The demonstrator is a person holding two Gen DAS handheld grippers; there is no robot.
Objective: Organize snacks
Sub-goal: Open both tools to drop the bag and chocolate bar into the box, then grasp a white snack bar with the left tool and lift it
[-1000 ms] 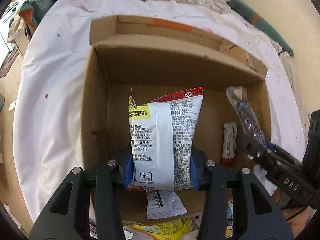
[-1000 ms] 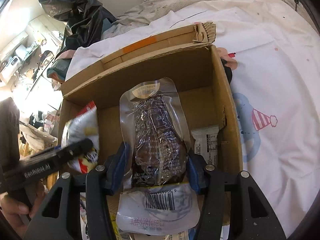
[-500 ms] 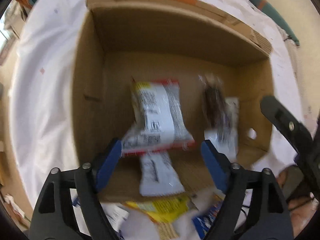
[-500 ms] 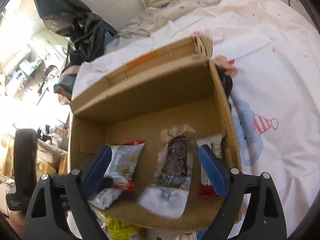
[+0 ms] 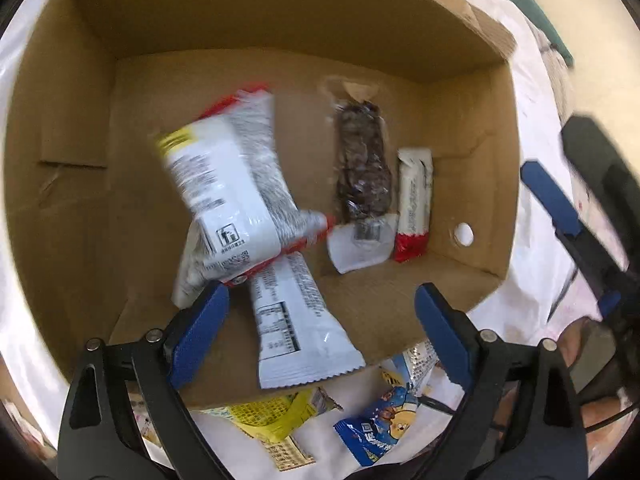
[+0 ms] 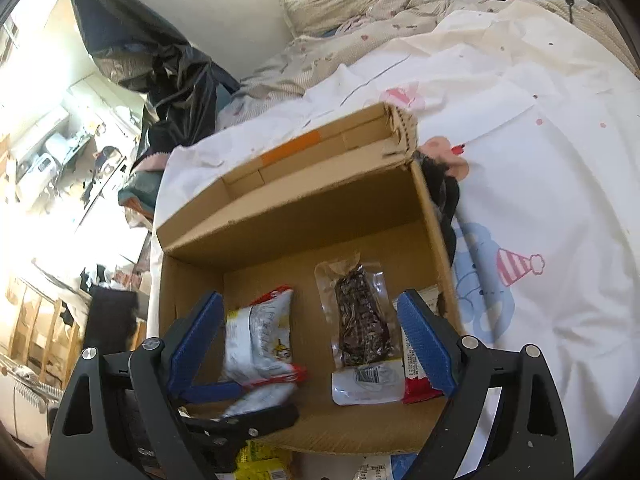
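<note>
An open cardboard box [image 5: 68, 128] [image 6: 304, 216] lies on a white bedsheet. Inside lie a white-and-red snack bag [image 5: 232, 184] [image 6: 256, 336], a clear pack of dark snack [image 5: 362, 168] [image 6: 360, 320], a white-and-red bar [image 5: 414, 204] [image 6: 416, 364] and a white packet [image 5: 292, 320]. My left gripper [image 5: 320, 328] is open and empty over the box's near edge. My right gripper [image 6: 312, 340] is open and empty above the box; it also shows at the right of the left wrist view [image 5: 560, 208].
Loose snacks lie on the sheet in front of the box: a yellow packet [image 5: 276, 412] and a blue packet [image 5: 380, 428]. Rumpled bedding [image 6: 360, 24] and a black bag [image 6: 152, 52] lie behind the box. The sheet [image 6: 540, 200] spreads to the right.
Both grippers opened and released their packs: the white-and-red bag and the dark snack pack dropped into the box. Both grippers have pulled back.
</note>
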